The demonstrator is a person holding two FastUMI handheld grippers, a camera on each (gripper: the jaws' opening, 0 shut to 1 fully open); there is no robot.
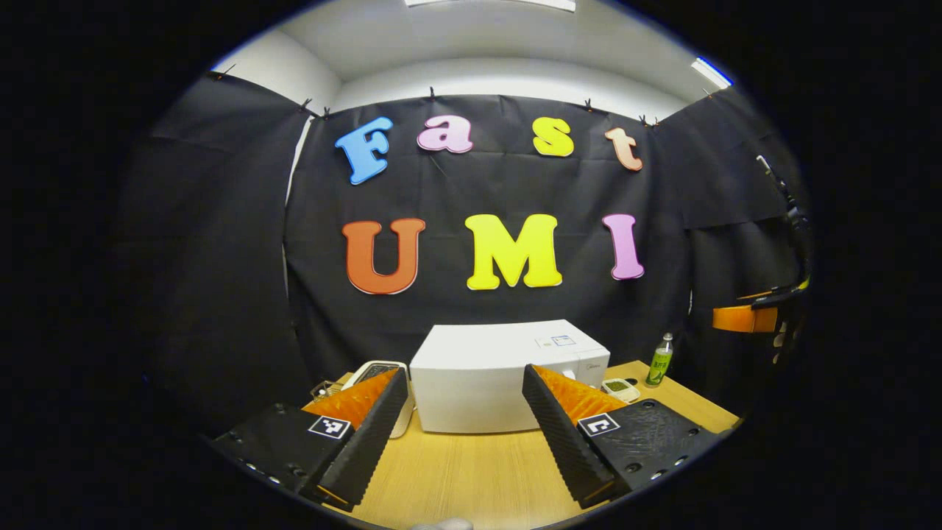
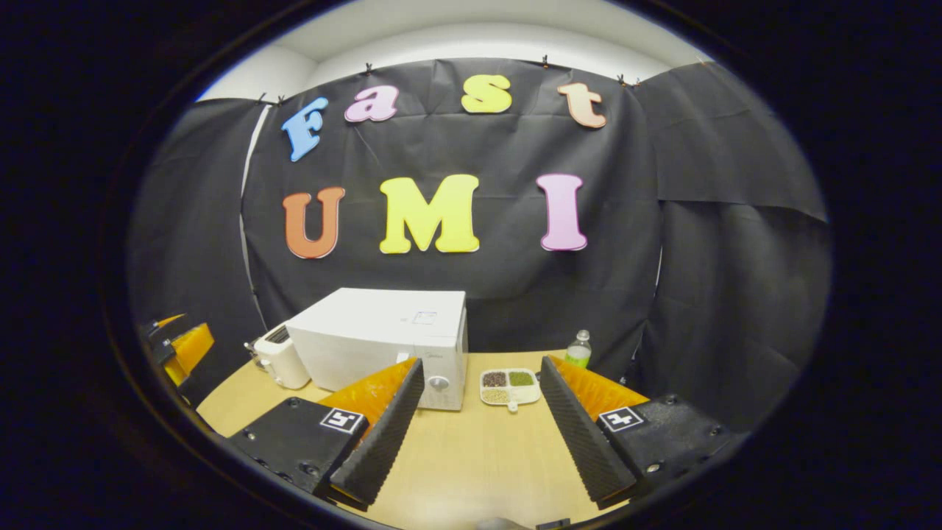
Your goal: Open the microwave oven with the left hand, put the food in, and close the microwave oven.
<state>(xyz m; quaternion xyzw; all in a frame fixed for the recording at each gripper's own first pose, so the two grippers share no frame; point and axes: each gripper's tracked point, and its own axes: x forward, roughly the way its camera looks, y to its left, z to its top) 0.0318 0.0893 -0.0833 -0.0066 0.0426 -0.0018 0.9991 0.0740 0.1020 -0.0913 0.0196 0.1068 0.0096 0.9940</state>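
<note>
A white microwave oven stands on the wooden table, its door shut, straight beyond my left gripper. That gripper is open with nothing between its fingers and hovers short of the oven. In the right gripper view the microwave oven sits left of centre, its knob at the front right. The food is a small white divided tray of grains and beans beside the oven, also the tray past the left gripper's right finger. My right gripper is open and empty, apart from the tray.
A white toaster stands left of the oven, seen too as the toaster. A green-labelled bottle is behind the tray. The other gripper shows at the far right, and the other gripper at the far left.
</note>
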